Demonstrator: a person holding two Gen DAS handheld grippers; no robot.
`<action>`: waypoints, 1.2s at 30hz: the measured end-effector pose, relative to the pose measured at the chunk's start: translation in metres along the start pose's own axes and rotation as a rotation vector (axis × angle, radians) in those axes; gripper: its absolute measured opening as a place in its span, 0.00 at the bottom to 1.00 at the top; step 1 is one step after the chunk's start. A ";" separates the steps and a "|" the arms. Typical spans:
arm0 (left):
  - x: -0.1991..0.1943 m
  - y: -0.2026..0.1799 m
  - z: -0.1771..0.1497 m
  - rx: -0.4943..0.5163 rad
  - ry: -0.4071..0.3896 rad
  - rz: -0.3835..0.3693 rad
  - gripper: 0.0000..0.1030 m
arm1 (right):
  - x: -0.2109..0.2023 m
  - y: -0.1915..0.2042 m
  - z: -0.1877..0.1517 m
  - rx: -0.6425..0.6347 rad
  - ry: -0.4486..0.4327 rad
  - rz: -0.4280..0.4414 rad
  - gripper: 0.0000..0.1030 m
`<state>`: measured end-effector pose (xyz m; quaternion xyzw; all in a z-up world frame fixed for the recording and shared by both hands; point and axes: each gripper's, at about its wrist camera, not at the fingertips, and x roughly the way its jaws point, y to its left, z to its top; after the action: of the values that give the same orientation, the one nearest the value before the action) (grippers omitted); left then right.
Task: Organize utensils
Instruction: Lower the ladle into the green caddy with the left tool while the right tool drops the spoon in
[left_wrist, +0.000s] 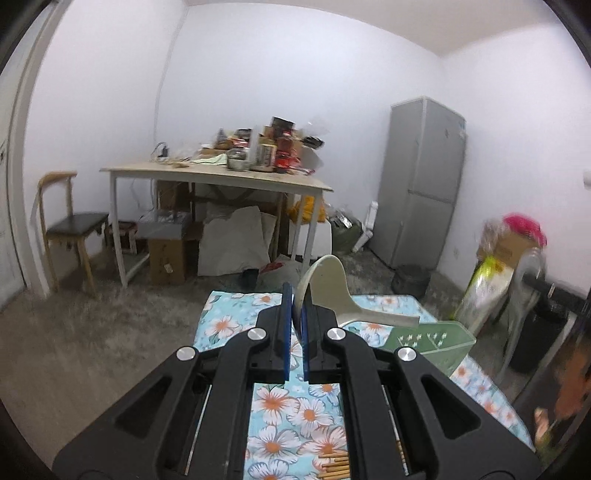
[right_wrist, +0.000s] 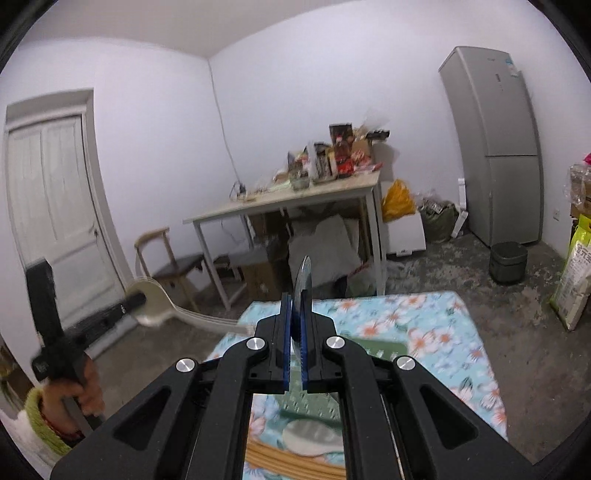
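My left gripper (left_wrist: 294, 308) is shut on the bowl of a cream rice paddle (left_wrist: 334, 291), held up above the floral cloth (left_wrist: 280, 406); its handle sticks out to the right. In the right wrist view the paddle (right_wrist: 162, 301) and left gripper (right_wrist: 135, 301) show at the left. My right gripper (right_wrist: 295, 314) is shut on a knife (right_wrist: 303, 282), blade pointing up and forward. A green holder (left_wrist: 430, 341) lies on the cloth to the right, and also shows in the right wrist view (right_wrist: 384, 347). Wooden chopsticks (left_wrist: 334, 467) lie near the front edge. Another pale spoon (right_wrist: 310, 435) lies below the right gripper.
A cluttered table (left_wrist: 221, 175) stands behind, with a chair (left_wrist: 70, 225) to its left and boxes under it. A grey fridge (left_wrist: 421, 181) stands at the right, with a dark bin (left_wrist: 410, 280) near it. A door (right_wrist: 51, 199) is at the left.
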<state>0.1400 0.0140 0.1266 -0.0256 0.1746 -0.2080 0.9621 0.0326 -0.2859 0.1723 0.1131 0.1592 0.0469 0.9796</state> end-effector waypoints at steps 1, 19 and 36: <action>0.005 -0.009 0.001 0.039 0.013 -0.001 0.03 | -0.003 -0.003 0.004 0.003 -0.012 0.001 0.04; 0.095 -0.087 -0.009 0.440 0.252 0.043 0.04 | -0.012 -0.043 0.054 0.045 -0.125 0.129 0.04; 0.081 -0.062 0.005 0.105 0.130 -0.173 0.64 | 0.057 -0.087 0.050 0.204 -0.072 0.367 0.04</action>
<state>0.1863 -0.0763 0.1122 0.0232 0.2227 -0.3005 0.9271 0.1071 -0.3736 0.1807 0.2406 0.1048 0.2042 0.9431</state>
